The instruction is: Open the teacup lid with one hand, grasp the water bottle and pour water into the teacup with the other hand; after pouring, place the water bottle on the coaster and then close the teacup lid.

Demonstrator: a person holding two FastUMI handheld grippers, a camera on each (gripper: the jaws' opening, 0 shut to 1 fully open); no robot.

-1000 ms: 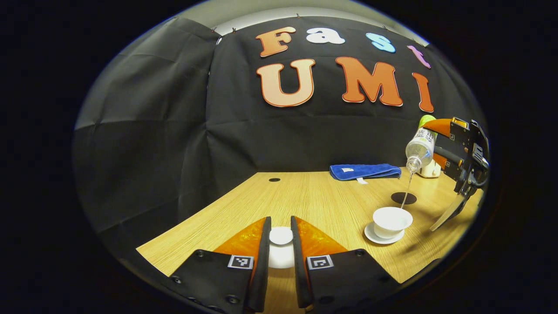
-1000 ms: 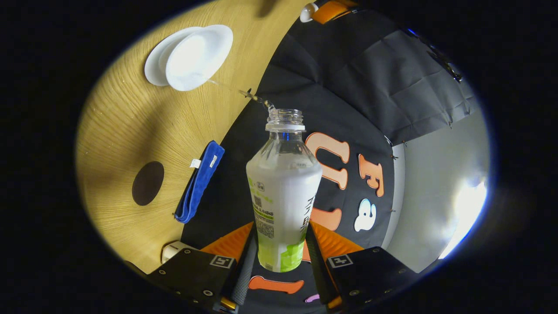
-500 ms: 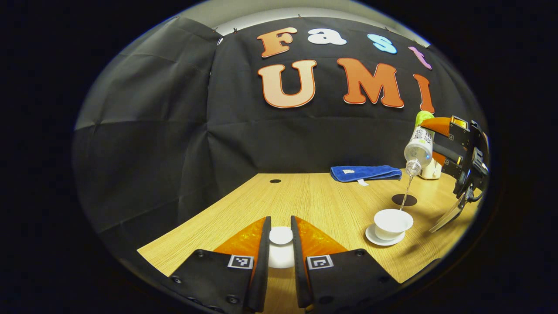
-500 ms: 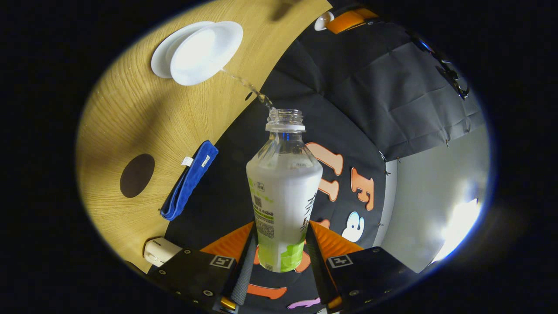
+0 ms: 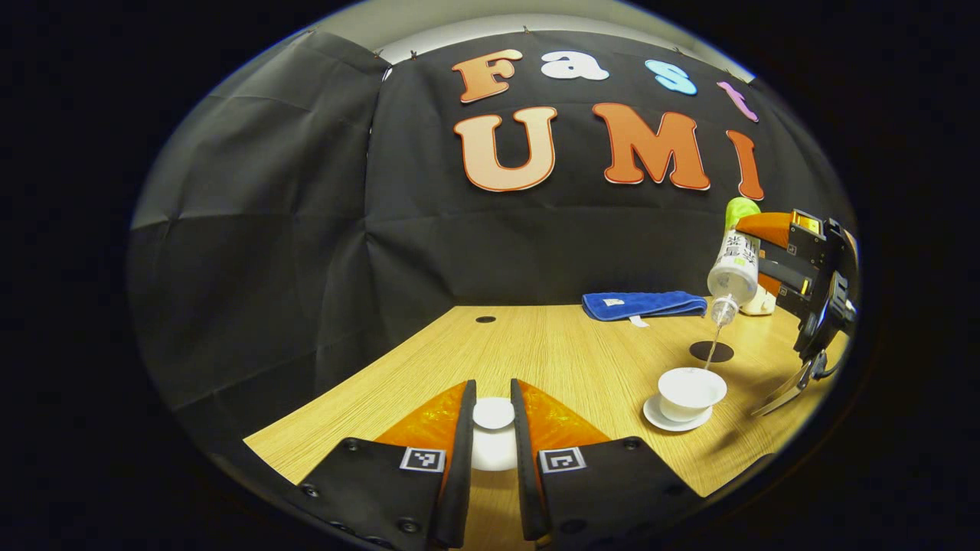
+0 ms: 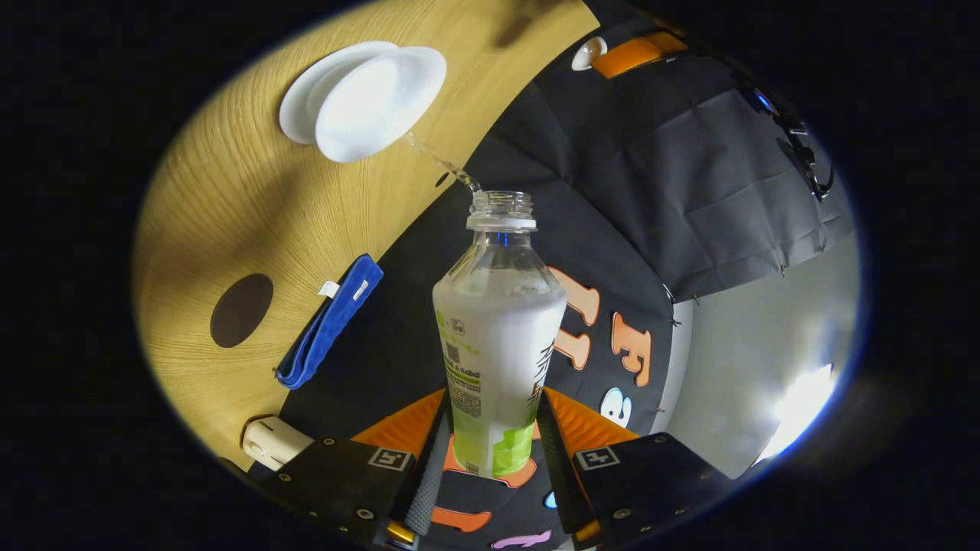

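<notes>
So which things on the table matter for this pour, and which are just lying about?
In the job: water bottle in the right gripper, teacup on its saucer, lid in the left gripper, dark round coaster.
Lying about: blue cloth, small white object.

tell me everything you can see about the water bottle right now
The water bottle is clear plastic with a white and green label wrap, its cap off and the threaded neck bare. The right hand-held gripper clamps its lower body, both fingers pressing its sides. It is tipped mouth-down above the table, and a thin stream of water runs from its mouth into the open white teacup. The upper part looks empty.
</notes>
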